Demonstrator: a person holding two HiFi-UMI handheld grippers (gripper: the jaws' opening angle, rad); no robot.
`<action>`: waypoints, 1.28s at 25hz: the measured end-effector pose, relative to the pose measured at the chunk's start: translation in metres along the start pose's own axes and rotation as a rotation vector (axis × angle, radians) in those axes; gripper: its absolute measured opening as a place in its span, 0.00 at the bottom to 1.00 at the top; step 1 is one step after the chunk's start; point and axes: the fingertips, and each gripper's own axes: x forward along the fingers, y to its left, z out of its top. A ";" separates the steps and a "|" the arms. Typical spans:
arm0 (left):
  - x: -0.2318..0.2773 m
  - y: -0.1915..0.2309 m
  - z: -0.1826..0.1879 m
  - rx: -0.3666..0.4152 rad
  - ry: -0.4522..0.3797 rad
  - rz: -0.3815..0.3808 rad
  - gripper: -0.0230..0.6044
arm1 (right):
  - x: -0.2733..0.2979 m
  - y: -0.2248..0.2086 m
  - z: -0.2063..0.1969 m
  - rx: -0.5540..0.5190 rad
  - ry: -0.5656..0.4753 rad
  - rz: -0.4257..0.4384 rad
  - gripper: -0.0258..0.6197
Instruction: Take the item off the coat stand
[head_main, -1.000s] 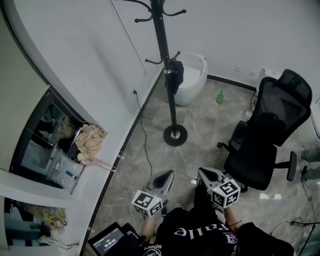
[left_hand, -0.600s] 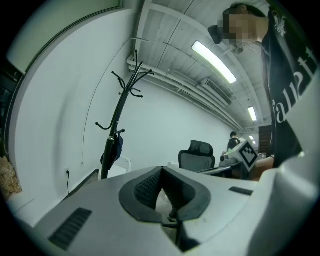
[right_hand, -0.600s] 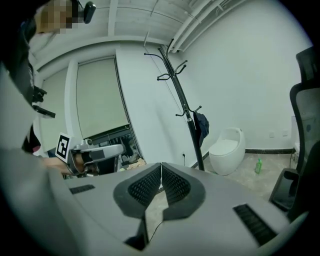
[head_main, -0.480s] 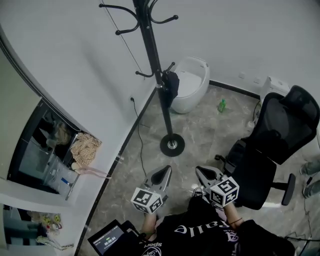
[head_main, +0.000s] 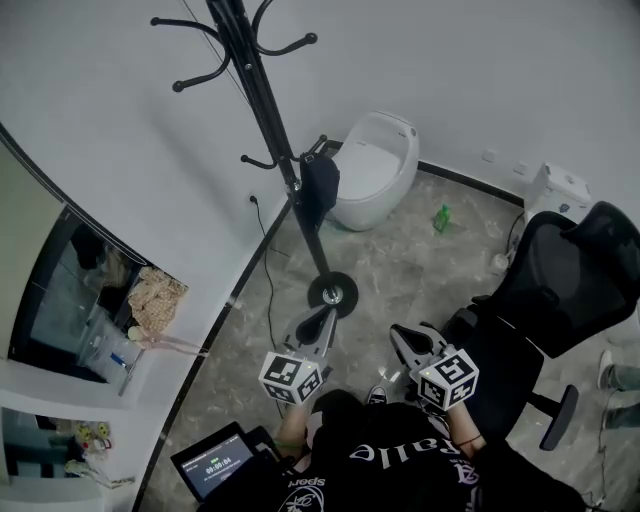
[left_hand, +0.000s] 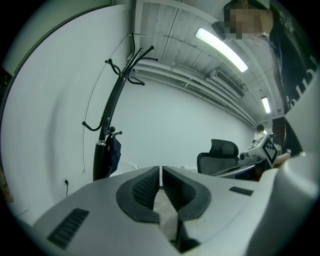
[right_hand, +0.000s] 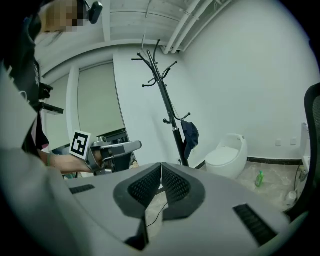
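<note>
A black coat stand (head_main: 268, 118) rises by the white wall, its round base (head_main: 332, 294) on the marble floor. A dark navy item, perhaps a cap (head_main: 321, 185), hangs from a low hook; it also shows as the cap (left_hand: 114, 154) in the left gripper view and the cap (right_hand: 191, 134) in the right gripper view. My left gripper (head_main: 322, 324) is shut and empty, low, just short of the base. My right gripper (head_main: 404, 336) is shut and empty too, to the right. Both are far below the cap.
A white oval bin (head_main: 376, 170) stands behind the stand. A black office chair (head_main: 550, 300) is at the right, a green bottle (head_main: 441, 218) on the floor near it. A cable (head_main: 268, 290) runs along the wall. A glass cabinet (head_main: 80, 300) with cloth sits left.
The head view has tilted and moved forward: the coat stand has slid left and closer, its base now right by my left gripper. Both grippers stay shut.
</note>
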 end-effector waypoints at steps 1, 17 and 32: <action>0.010 0.003 -0.001 0.005 0.011 0.000 0.04 | 0.000 -0.007 0.001 0.008 -0.002 -0.004 0.07; 0.183 0.118 0.018 -0.005 0.066 0.141 0.23 | 0.055 -0.112 0.039 0.063 -0.033 -0.134 0.07; 0.276 0.240 -0.006 -0.099 0.109 0.403 0.51 | 0.112 -0.175 0.080 0.065 -0.013 -0.178 0.07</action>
